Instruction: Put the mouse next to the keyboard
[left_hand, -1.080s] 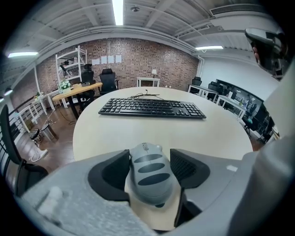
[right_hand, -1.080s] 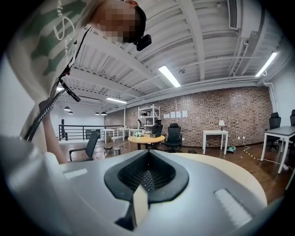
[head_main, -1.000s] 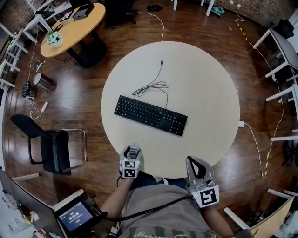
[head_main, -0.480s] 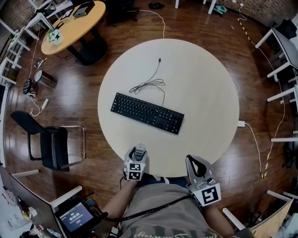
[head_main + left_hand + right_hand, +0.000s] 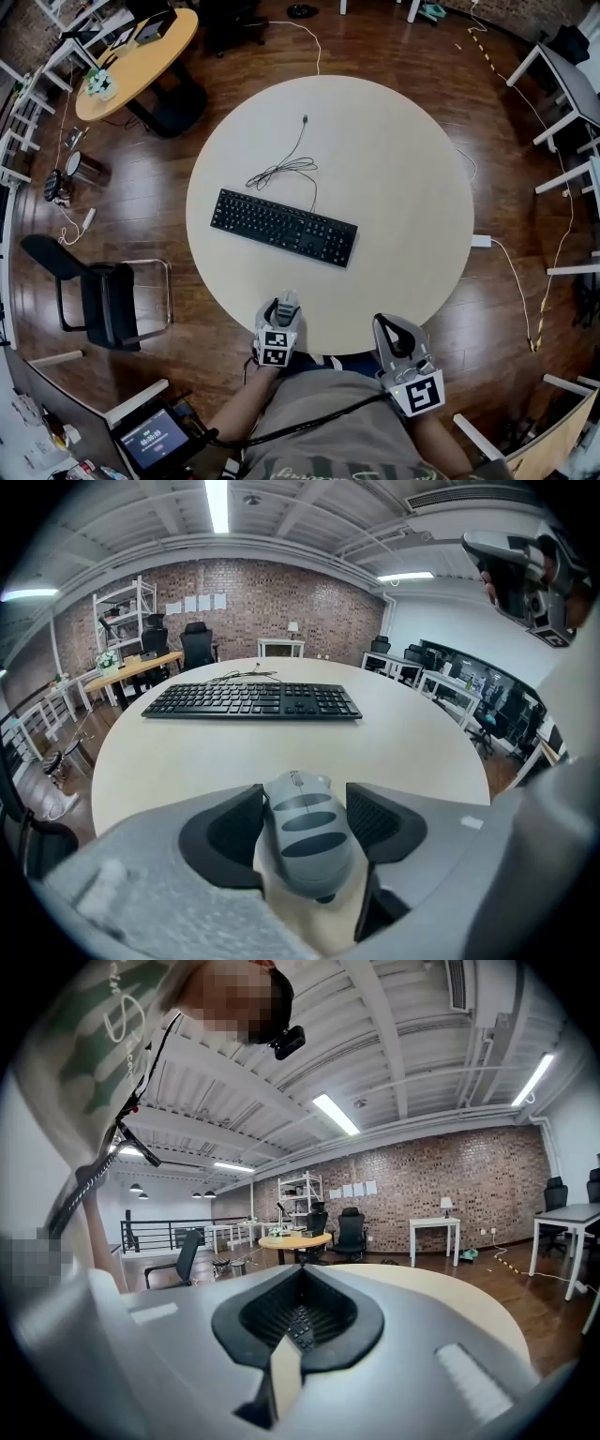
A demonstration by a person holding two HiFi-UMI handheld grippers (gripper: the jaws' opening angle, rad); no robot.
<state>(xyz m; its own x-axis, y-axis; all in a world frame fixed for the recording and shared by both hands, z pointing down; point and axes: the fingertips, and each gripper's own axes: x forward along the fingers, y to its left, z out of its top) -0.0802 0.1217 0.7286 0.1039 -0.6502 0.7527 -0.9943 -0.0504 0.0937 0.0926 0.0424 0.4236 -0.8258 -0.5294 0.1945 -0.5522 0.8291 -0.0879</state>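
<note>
Bright ceiling strip lights [image 5: 217, 493]; fisheye-warped edges, sharp focus.

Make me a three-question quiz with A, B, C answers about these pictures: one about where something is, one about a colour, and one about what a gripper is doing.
1. Where is the keyboard? A on the floor; B on the round table; C on a chair.
2. What colour is the mouse? A grey; B red; C green.
3. What is the left gripper doing? A open and empty; B holding the keyboard; C shut on the mouse.
Answers: 1 B, it lies flat on the tabletop. 2 A, its body is grey with darker stripes. 3 C, the mouse sits clamped between the jaws.
</note>
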